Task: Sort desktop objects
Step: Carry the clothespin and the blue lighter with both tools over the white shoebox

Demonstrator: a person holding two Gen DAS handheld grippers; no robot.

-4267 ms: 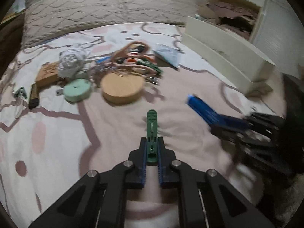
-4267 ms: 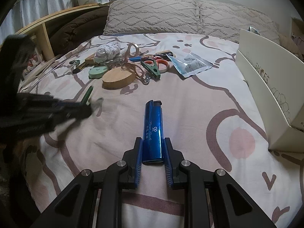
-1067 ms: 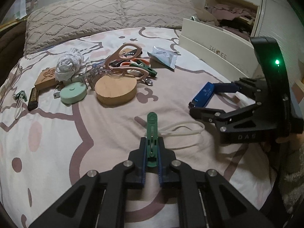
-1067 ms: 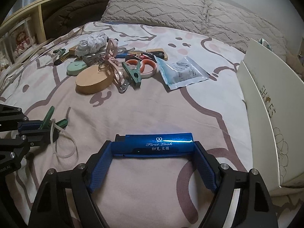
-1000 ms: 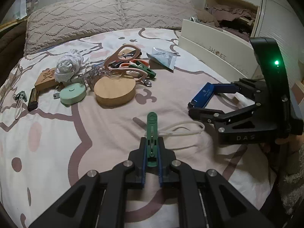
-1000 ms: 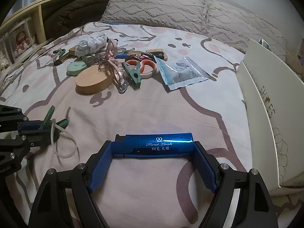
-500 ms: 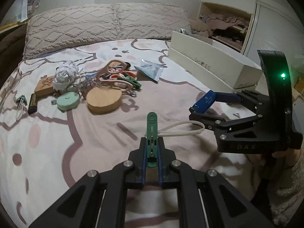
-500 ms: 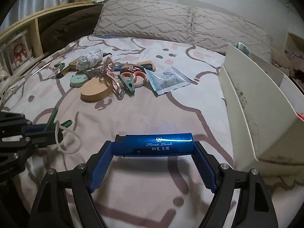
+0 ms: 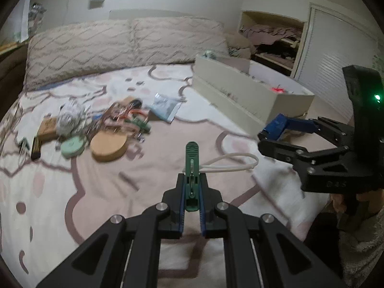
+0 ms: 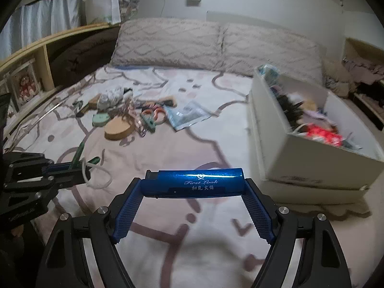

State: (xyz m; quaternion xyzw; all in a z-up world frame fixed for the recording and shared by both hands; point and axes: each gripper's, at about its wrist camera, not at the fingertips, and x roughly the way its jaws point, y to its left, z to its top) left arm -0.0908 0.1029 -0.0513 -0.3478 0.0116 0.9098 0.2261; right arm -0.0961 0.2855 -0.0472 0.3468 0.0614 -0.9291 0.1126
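While gripper (image 9: 191, 187) pinches clip (image 9: 191, 158), lighter (image 10: 192, 183) clamped

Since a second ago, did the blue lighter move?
Yes. The blue lighter, held crosswise in the right tool, went up and toward the white box; now the camera sees inside the box.

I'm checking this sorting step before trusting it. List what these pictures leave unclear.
- Pile of small objects, left wrist view: motion blur, single items unreadable.
- White box contents, right wrist view: blurred jumble.
- Box lettering, both views: smeared.
- Blue lighter, left wrist view: mostly hidden by the right gripper.
- Green clip, right wrist view: partly behind the left gripper.
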